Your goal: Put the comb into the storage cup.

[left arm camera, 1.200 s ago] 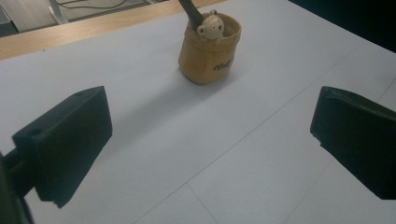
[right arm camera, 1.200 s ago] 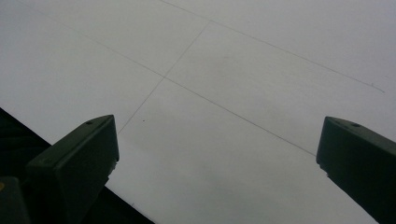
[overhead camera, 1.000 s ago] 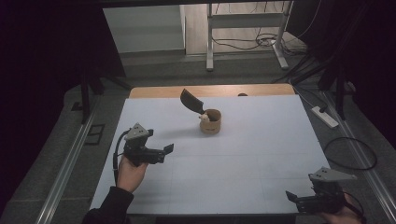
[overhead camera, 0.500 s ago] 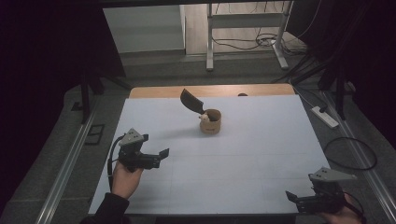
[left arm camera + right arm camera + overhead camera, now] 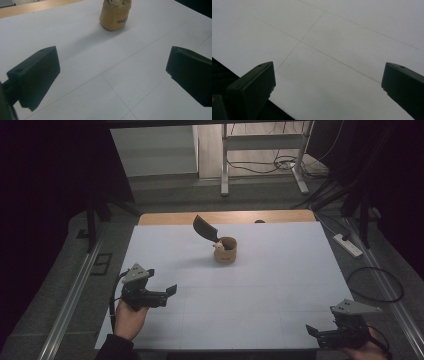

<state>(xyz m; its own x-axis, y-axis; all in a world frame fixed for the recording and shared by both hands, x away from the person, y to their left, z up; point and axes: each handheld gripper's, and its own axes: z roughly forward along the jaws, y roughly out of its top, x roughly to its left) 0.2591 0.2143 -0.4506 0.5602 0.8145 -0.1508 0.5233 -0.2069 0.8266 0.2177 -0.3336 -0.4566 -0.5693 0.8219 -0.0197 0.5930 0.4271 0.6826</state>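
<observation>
White table point(image 5: 280, 285), bare near edge. Tan cup point(image 5: 225, 250) far centre, dark spoon point(image 5: 205, 228) leaning out. 2 grippers, jaws spread, empty: left gripper point(image 5: 161, 294) faces cup, well apart; right gripper point(image 5: 320, 334) idle. Step: approach. Next: long forward reach.

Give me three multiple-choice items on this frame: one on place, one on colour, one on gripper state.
1. Where does the small cup stand?
A. far middle of the table
B. near left corner
C. under the right gripper

2. What colour is the cup?
A. blue
B. tan
C. red

3. How do the left gripper jaws stand?
A. shut on the cup
B. shut on nothing
C. open, holding nothing

Answers: 1 A, the high view shows it on the white table, far from both grippers. 2 B, the left gripper view shows a tan side. 3 C, the jaws stand wide apart over bare table.
</observation>
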